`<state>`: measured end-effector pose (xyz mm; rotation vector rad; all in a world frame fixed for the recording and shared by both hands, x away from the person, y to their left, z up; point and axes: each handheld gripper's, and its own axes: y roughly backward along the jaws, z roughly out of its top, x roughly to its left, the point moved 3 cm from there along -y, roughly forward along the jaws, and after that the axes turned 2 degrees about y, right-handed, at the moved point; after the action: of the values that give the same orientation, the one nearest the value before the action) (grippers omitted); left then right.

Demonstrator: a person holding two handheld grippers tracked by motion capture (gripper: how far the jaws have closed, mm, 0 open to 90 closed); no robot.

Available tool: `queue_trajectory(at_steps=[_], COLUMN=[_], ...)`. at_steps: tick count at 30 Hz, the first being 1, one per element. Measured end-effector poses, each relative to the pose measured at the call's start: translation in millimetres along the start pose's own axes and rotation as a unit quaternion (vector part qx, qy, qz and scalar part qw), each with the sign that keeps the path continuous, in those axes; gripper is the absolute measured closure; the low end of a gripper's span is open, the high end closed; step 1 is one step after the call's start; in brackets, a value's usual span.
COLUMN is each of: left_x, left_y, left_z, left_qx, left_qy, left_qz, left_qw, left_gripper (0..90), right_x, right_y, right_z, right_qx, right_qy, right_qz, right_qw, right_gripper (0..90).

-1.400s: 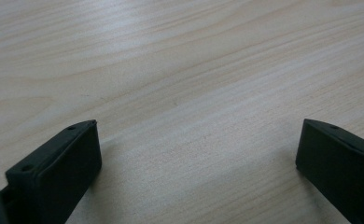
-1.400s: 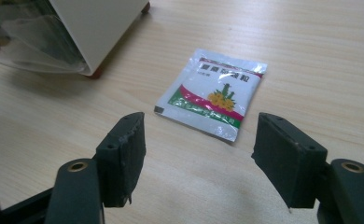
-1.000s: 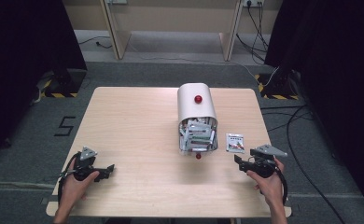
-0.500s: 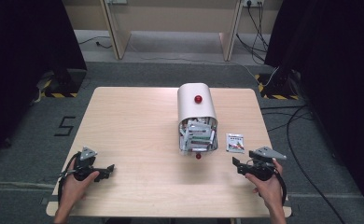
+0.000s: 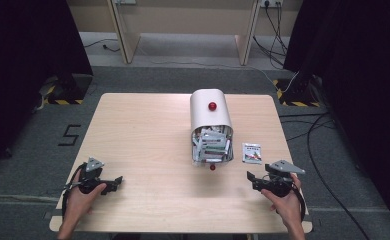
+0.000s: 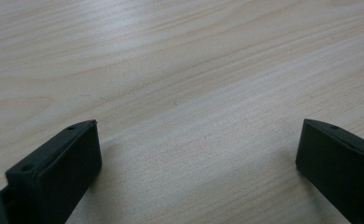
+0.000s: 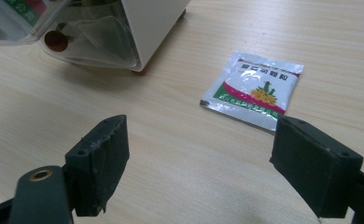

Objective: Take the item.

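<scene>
Black jaws stand wide apart on both our grippers, with nothing between them but bare wood. From the right gripper [image 7: 196, 168] outward, the silver sachet [image 7: 252, 89] lies flat on the counter [image 7: 180, 154] just ahead of the jaws and a little toward the right-hand one, whose tip nearly meets the sachet's near edge in the right gripper view; its printed band runs roughly across our line of approach. Beyond it stands the white bin [image 5: 211, 125], its clear flap hanging open over a load of packets, the sachet [image 5: 251, 152] resting just beside it toward the counter's right edge. Our right gripper [image 5: 263, 181] sits near the front right corner, close to the sachet, while the left gripper [image 5: 110, 182] rests near the front left corner, well apart from it. We judge the right hand [image 5: 286, 202] far better placed for a pickup.
</scene>
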<state>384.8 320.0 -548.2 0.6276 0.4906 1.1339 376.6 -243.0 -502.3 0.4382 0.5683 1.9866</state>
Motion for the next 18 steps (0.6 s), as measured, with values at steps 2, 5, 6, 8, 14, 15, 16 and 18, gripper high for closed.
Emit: queue_trajectory(at_steps=[2,5,6,8,14,15,16,18], left_x=[0.0,0.0,0.0,0.0,0.0,0.0,0.0,0.0], left_y=[0.0,0.0,0.0,0.0,0.0,0.0,0.0,0.0], left_z=[0.0,0.0,0.0,0.0,0.0,0.0,0.0,0.0], left_qx=[0.0,0.0,0.0,0.0,0.0,0.0,0.0,0.0], left_qy=[0.0,0.0,0.0,0.0,0.0,0.0,0.0,0.0], left_qz=[0.0,0.0,0.0,0.0,0.0,0.0,0.0,0.0], left_qw=[1.0,1.0,1.0,1.0,1.0,1.0,1.0,1.0], left_gripper=[0.0,0.0,0.0,0.0,0.0,0.0,0.0,0.0], right_x=[2.4,3.5,5.0,6.6,10.8,10.8,11.5,12.8], right_y=[0.7,0.8,1.3,1.7,5.4,5.4,6.2,7.7], right_z=[-1.2,-2.3,-3.7,-5.4,-10.1,-10.1,-11.1,-13.0], right_qx=[0.0,0.0,0.001,0.003,0.002,0.002,0.003,0.003], right_qy=[0.001,0.005,0.007,0.009,0.014,0.014,0.014,0.015], right_qz=[0.001,0.002,0.002,0.003,0.005,0.005,0.005,0.006], right_qw=[1.0,1.0,1.0,1.0,0.9999,0.9999,0.9999,0.9999], right_gripper=[19.9,20.0,20.1,20.1,20.3,20.3,20.3,20.4])
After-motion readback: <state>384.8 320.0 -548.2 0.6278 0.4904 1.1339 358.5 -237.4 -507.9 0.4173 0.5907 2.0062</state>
